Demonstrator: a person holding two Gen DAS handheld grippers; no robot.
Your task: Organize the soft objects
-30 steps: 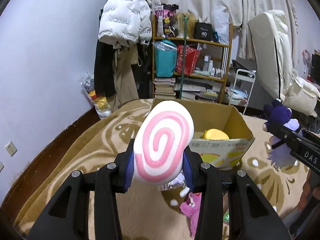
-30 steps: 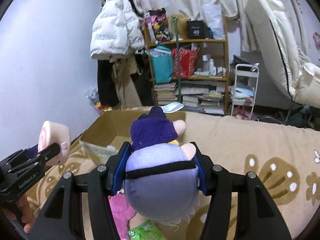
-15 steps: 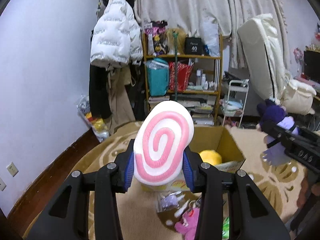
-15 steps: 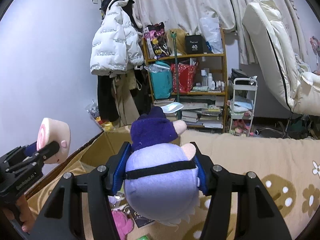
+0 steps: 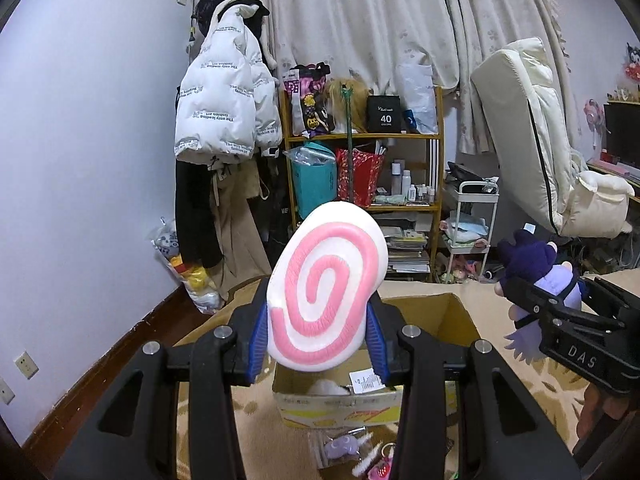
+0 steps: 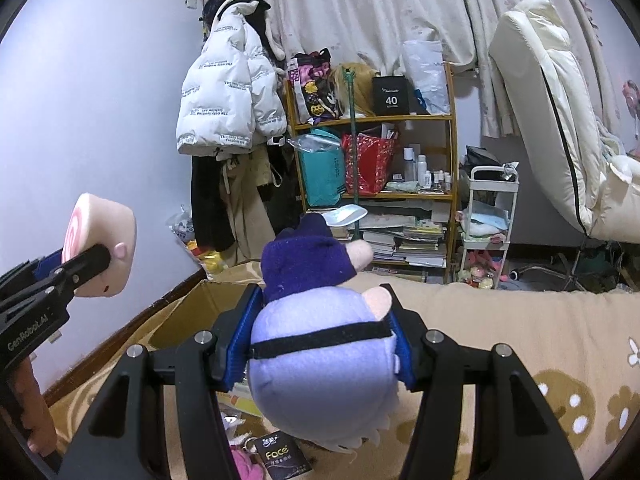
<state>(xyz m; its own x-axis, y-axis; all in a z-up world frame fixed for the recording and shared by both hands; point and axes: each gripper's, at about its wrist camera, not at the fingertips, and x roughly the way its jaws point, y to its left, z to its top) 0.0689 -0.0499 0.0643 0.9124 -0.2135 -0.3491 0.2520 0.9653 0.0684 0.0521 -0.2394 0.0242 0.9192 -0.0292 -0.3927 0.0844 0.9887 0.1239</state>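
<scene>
Lifted both toys higher than a moment ago, so more of the shelf (image 5: 362,168) and curtain showed behind them, and the cardboard box (image 5: 460,320) sat lower in the left view. Held the swirl cushion (image 5: 328,292) up in the left tool (image 5: 318,344), blue pads pressed on its two sides, just over the near edge of the box. Held the purple plush doll (image 6: 320,368) in the right tool (image 6: 316,356), pads pressed on its round body, above the beige rug (image 6: 520,340) and beside the box. Looked soft, squashy and light, both of them, and not easy to break. Seemed best gripped around the fat middle, where the stuffing gave the pads something to sink into; a thin ear or hat would likely slip out. Showed a white face with a fat pink spiral on the cushion, and pale peach sides in the right view. Wore a dark purple hat on the doll, with a lilac body, a black band across it and small pink ears.
</scene>
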